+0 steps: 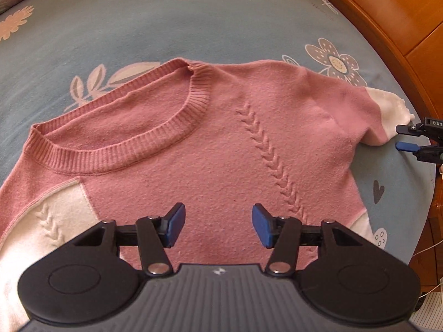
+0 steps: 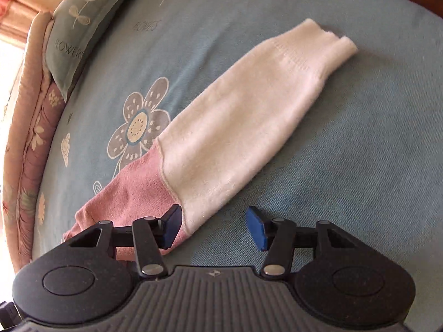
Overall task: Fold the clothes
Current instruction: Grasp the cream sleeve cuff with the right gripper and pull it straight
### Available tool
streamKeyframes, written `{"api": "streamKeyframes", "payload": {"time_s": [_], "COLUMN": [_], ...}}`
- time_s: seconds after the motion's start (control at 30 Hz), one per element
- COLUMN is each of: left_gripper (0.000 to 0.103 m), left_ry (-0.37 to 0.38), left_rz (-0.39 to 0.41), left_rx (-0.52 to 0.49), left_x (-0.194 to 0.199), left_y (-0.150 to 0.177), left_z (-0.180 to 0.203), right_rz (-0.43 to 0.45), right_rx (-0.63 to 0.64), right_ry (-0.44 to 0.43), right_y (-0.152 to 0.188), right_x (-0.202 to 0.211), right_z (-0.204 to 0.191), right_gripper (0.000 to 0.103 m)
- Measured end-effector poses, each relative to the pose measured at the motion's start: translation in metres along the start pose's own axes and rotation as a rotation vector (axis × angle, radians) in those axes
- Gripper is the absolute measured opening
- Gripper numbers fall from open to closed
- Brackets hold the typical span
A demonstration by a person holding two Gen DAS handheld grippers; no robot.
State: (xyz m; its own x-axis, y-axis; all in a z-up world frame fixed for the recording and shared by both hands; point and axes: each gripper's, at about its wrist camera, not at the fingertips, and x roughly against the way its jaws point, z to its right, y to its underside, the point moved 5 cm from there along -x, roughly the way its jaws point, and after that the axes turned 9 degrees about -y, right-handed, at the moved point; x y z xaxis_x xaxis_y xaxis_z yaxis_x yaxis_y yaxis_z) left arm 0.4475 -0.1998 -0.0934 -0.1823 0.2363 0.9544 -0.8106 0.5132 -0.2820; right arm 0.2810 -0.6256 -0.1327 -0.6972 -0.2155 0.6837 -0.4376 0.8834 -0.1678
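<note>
Blue bedsheet [image 2: 346, 138] reads "FLOWERS", as does the pillow [image 2: 74, 36]; pink sweater [image 1: 221, 138] lies flat; left gripper [image 1: 218, 225] and right gripper [image 2: 213, 227] fingers spread, empty.

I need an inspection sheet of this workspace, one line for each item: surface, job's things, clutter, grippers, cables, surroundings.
Surface: blue bedsheet with flower prints.
Job's things: pink sweater lies flat, collar up; its white sleeve lies stretched out on the sheet.
Clutter: nothing seen.
Grippers: left gripper open above the sweater's body, holding nothing; right gripper open at the sleeve's lower edge, not gripping it.
Cables: thin white cable beside the bed.
Surroundings: wooden bed frame; pillow at the bed's edge.
</note>
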Motion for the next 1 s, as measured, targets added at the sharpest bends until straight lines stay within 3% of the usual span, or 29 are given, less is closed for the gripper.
{"api": "streamKeyframes", "payload": {"time_s": [0.1,0.17,0.2,0.23,0.47,0.57,0.67,0.77,0.9,1.0], "left_gripper": [0.053,0.053,0.053,0.053,0.053,0.053,0.053,0.053,0.053,0.053], "left_ry": [0.018,0.028,0.031,0.032,0.034,0.04,0.057,0.078,0.083,0.089], "left_rz": [-0.003,-0.007,-0.009,-0.011,0.006,0.014,0.036,0.046,0.058,0.062], "left_rx": [-0.029,-0.049,-0.06,-0.071,-0.119,-0.111,-0.097,-0.087,-0.075,-0.067], "left_x": [-0.004,-0.005,-0.006,-0.006,-0.003,-0.006,-0.007,-0.011,-0.017,-0.017], "left_y": [-0.007,-0.011,-0.013,-0.015,-0.031,-0.039,-0.046,-0.051,-0.055,-0.054], "left_z": [0.025,0.039,0.046,0.052,0.075,0.08,0.087,0.093,0.098,0.1], "right_rz": [0.064,0.098,0.101,0.1,0.148,0.102,0.047,-0.066,-0.187,-0.196], "right_rx": [-0.073,-0.077,-0.078,-0.089,0.106,0.138,0.168,0.128,0.137,0.165], "right_ry": [-0.074,-0.082,-0.077,-0.074,-0.103,-0.092,-0.077,-0.167,-0.244,-0.301], "right_y": [-0.003,-0.007,-0.011,-0.016,-0.064,-0.059,-0.027,0.015,0.064,0.082], "right_x": [0.001,-0.002,-0.006,-0.009,0.006,0.013,0.019,0.006,-0.032,-0.063], "right_z": [0.013,0.018,0.02,0.022,-0.014,-0.018,-0.016,-0.019,-0.037,-0.057], "right_gripper": [0.053,0.035,0.016,0.01,0.012,0.021,0.029,0.03,0.043,0.048]}}
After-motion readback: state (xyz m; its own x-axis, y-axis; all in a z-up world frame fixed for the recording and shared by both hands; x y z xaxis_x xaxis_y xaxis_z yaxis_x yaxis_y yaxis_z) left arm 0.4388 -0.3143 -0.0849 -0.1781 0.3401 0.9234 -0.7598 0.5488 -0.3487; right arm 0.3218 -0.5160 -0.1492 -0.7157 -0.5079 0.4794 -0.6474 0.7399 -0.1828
